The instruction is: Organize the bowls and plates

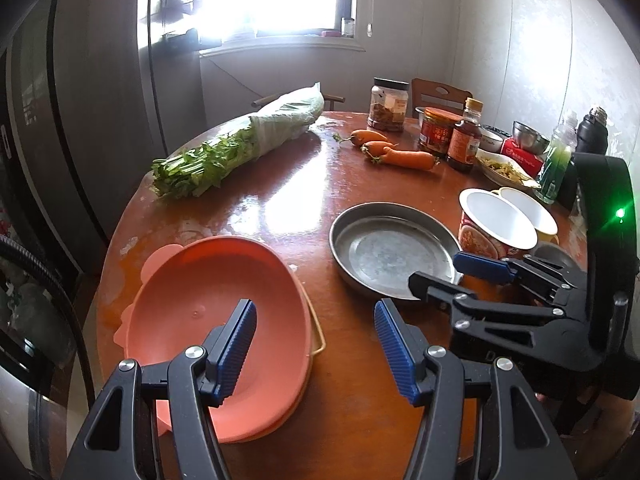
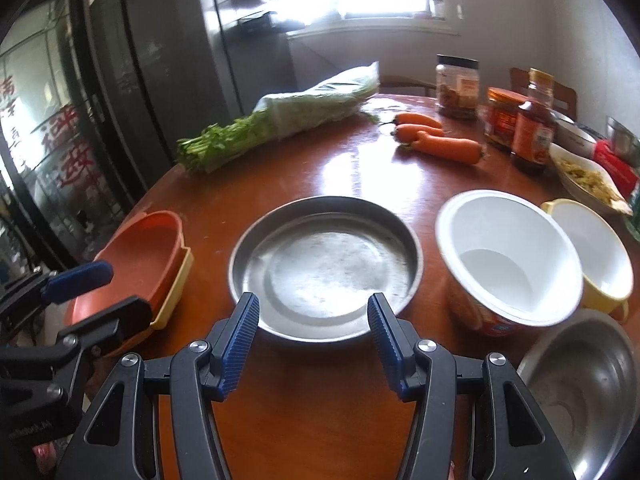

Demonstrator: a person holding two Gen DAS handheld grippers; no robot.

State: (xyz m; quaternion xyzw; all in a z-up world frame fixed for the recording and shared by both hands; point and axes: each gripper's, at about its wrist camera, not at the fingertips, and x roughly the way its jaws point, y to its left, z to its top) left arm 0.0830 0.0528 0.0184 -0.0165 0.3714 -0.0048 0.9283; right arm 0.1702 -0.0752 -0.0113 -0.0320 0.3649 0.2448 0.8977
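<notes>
An orange plastic plate [image 1: 208,312] lies stacked on a yellow one [image 2: 176,292] at the near left of the round wooden table. My left gripper [image 1: 316,340] is open, its left finger over the orange plate's near part. A round metal plate [image 2: 326,264] lies mid-table. My right gripper [image 2: 314,340] is open and empty just in front of its near rim. A red-and-white paper bowl [image 2: 508,256], a yellow cup-bowl [image 2: 592,252] and a steel bowl [image 2: 584,392] stand to the right.
A bagged bunch of celery [image 1: 240,144], three carrots [image 1: 392,150], jars and a sauce bottle [image 1: 464,140], a dish of food [image 1: 504,168] and a green bottle [image 1: 558,160] crowd the far side. A dark fridge [image 1: 80,120] stands left of the table.
</notes>
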